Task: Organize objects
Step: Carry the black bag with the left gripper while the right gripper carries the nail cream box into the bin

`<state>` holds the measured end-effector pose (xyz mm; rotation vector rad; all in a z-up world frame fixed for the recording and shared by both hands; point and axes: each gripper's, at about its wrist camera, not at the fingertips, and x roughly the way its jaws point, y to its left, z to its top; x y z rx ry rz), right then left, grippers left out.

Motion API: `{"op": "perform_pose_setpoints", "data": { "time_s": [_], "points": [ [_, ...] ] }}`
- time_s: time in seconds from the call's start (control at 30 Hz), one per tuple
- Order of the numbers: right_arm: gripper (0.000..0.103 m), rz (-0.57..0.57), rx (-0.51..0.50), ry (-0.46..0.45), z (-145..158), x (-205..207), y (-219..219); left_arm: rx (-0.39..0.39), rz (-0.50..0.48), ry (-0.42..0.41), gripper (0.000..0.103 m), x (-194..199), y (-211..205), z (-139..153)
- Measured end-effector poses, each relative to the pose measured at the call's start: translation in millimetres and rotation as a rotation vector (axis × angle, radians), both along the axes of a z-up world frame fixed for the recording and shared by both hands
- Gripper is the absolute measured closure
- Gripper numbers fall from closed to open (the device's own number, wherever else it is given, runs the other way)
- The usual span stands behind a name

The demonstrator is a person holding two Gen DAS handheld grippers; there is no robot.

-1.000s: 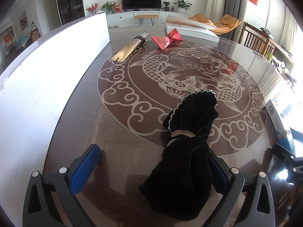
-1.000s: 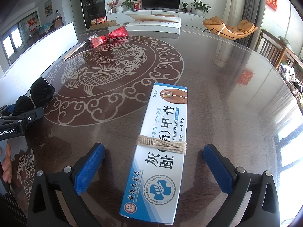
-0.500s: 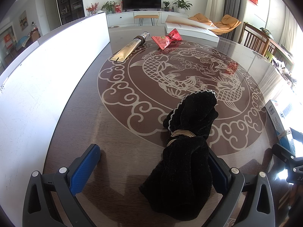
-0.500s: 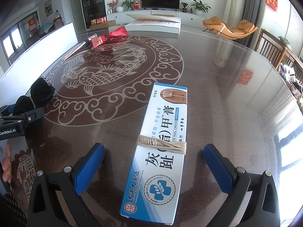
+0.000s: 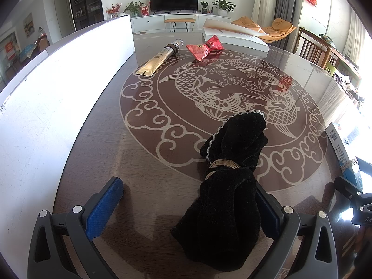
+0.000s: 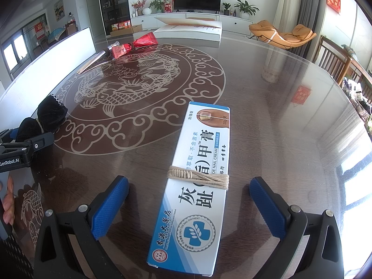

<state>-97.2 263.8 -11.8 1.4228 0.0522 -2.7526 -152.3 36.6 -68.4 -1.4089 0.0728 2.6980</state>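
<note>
A black velvet cloth bundle (image 5: 234, 162) tied with a tan cord lies on the brown table (image 5: 148, 162). My left gripper (image 5: 188, 204) is open around its near end, the bundle resting against the right finger. It also shows in the right wrist view (image 6: 50, 116). A blue and white nail cream box (image 6: 197, 181) tied with tan string lies between the open fingers of my right gripper (image 6: 189, 202), touching neither pad. Its end shows in the left wrist view (image 5: 341, 144).
A gold tube (image 5: 158, 60) and a red wrapped packet (image 5: 204, 47) lie at the far side, also in the right wrist view (image 6: 133, 44). A white flat box (image 5: 234, 37) sits beyond them. A white board (image 5: 58, 81) lines the table's left edge.
</note>
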Motion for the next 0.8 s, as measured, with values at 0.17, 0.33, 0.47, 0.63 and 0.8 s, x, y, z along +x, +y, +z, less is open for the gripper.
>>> {"op": "perform_pose_setpoints", "data": {
  "time_s": [0.17, 0.33, 0.47, 0.63, 0.8],
  "points": [
    [0.000, 0.000, 0.000, 0.000, 0, 0, 0, 0.000, 0.000, 0.000, 0.000, 0, 0, 0],
    [0.000, 0.000, 0.000, 0.000, 0, 0, 0, -0.004, -0.008, -0.017, 0.000, -1, 1, 0],
    [0.000, 0.011, -0.001, -0.043, 2, -6, 0, -0.011, -0.049, -0.028, 0.021, -1, 6, 6],
    [0.058, 0.024, 0.003, -0.060, 13, -14, 5, -0.015, -0.062, -0.003, 0.078, 3, 14, 13],
    [0.059, 0.062, -0.056, -0.064, 28, -12, 5, 0.180, -0.067, 0.070, 0.078, 35, -9, 32]
  ]
}}
